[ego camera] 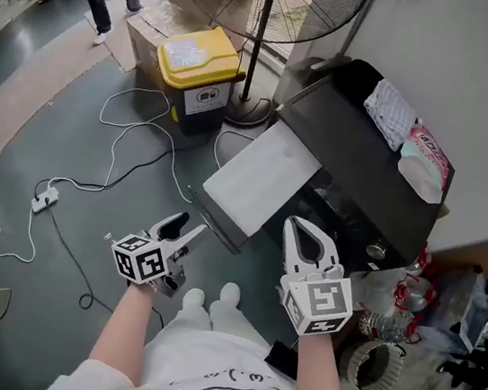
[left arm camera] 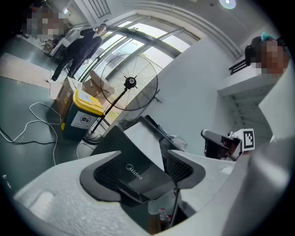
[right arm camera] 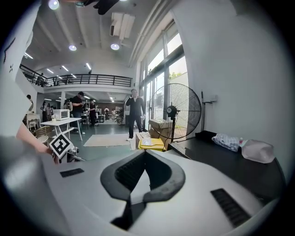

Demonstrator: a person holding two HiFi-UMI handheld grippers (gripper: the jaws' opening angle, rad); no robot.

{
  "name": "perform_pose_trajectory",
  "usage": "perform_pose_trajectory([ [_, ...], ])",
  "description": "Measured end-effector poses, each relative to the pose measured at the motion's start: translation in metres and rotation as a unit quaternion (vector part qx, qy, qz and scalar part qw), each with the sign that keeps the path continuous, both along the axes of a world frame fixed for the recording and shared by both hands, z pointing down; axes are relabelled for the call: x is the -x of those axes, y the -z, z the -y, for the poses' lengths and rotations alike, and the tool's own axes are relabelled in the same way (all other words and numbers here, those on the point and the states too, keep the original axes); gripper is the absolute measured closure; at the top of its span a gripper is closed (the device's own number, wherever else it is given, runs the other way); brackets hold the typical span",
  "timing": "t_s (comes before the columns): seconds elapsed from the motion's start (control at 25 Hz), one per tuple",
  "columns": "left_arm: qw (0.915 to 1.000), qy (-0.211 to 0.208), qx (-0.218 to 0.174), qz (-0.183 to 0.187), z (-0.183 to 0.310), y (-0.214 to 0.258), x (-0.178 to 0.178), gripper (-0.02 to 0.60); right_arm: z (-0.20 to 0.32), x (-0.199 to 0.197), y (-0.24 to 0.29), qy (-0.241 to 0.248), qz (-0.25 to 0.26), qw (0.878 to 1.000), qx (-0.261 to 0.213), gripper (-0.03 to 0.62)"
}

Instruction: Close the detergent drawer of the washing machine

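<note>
The drawer (ego camera: pixel 260 178) looks like the white piece with a dark front that sticks out of the washing machine (ego camera: pixel 353 133) toward the person. It is not shut yet. The left tool (ego camera: pixel 188 228) is open and holds nothing. It is just beside the dark front. The right tool (ego camera: pixel 299 225) is closed and empty, near the drawer's other side. I think the best way is to put a tool flat on the middle of the dark front and push straight in, slowly, so the drawer does not go crooked.

Fan (ego camera: pixel 282 0) between bin (ego camera: pixel 199 69) and washing machine (ego camera: pixel 356 175) (cloth (ego camera: pixel 391 112) on the machine's top)
</note>
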State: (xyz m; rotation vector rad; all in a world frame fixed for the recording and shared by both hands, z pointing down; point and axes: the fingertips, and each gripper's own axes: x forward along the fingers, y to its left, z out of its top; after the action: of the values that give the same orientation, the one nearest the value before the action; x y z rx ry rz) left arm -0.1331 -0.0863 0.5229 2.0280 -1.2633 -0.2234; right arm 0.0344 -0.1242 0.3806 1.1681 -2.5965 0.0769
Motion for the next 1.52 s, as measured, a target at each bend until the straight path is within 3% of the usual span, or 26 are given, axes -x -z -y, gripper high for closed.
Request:
perform_pose_trajectory([
  [0.52,0.9939,-0.09,0.042,-0.048,0.009,-0.053,-0.018,0.273,-0.024,0.0,-0.03,-0.064,-0.037,0.997,0.025,0.592],
  [0.84,0.9888,-0.12,0.038,-0.08,0.016,-0.076,-0.022,0.273,-0.028,0.003,-0.055,-0.083,-0.05,0.995,0.027,0.592],
  [1.0,0.9824,-0.139,0.025,-0.122,0.017,-0.078,-0.026,0.273,-0.03,0.005,-0.062,-0.086,-0.053,0.995,0.026,0.592],
  [1.28,0.9631,-0.182,0.007,-0.198,0.019,-0.078,-0.035,0.273,-0.032,0.004,-0.064,-0.09,-0.067,0.993,0.024,0.592],
  [1.52,0.9577,-0.189,-0.013,-0.217,0.021,-0.076,-0.036,0.273,-0.035,0.003,-0.065,-0.095,-0.073,0.992,0.028,0.592],
])
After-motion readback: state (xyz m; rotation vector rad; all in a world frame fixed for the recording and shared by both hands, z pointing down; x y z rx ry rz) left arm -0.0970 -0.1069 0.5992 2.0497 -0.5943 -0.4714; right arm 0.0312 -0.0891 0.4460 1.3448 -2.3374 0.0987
